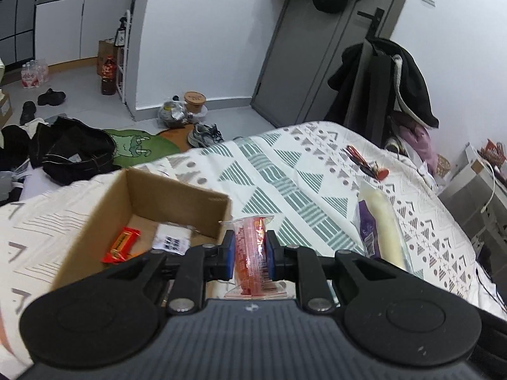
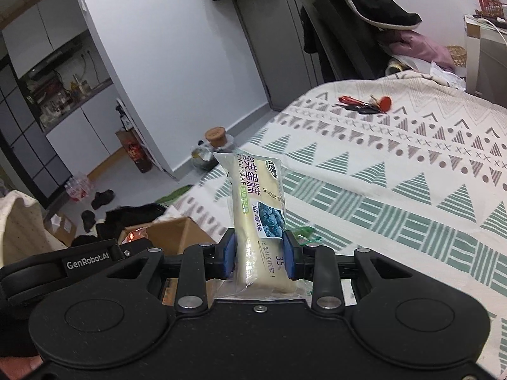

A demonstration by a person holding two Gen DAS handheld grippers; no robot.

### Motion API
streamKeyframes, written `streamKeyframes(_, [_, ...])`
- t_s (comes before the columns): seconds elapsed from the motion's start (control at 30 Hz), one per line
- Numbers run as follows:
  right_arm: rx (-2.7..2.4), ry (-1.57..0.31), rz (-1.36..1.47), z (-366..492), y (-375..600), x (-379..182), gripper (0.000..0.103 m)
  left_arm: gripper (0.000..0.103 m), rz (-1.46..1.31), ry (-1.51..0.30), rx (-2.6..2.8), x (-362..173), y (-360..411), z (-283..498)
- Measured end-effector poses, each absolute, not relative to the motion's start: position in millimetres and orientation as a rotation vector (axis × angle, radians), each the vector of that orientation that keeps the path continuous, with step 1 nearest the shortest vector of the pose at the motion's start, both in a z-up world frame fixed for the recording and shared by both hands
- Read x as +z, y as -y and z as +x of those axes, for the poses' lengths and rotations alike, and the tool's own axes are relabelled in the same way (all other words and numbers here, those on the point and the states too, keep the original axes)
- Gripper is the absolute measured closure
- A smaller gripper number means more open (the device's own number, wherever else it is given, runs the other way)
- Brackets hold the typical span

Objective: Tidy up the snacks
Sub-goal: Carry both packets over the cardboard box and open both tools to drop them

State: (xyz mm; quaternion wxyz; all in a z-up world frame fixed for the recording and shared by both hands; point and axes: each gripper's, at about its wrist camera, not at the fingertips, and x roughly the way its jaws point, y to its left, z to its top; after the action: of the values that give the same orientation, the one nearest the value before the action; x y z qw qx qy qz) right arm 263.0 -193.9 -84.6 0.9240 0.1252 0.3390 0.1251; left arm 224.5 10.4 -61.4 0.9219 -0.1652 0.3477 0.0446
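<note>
A cardboard box (image 1: 164,202) sits open on the patterned bedspread (image 1: 285,171) at the left, and it looks like the collecting place for the snacks: an orange wrapped bar (image 1: 122,243) and a small white packet (image 1: 172,239) already lie on its floor. Just right of the box's near corner, the left gripper (image 1: 250,253) is closed on a red snack packet (image 1: 252,253), pinched across its middle so that both ends stick out, and held just beside the box wall rather than over the opening; it probably has to shift left before letting go. Further right, the right gripper (image 2: 259,258) is clamped on a blueberry cake pack (image 2: 258,215), gripped near its lower end so the long pack stands up clear of the bed. Well beyond both, a bunch of keys (image 2: 364,104) lies on the bedspread, apart from the snacks.
</note>
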Motion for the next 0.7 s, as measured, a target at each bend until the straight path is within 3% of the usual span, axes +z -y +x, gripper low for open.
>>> streamKeyframes(0.7, [0.321, -0.714, 0.236, 263.6, 115.1, -70.0, 0.073, 0.085, -0.427, -0.721, 0.168, -41.1, -101.3, 211.3])
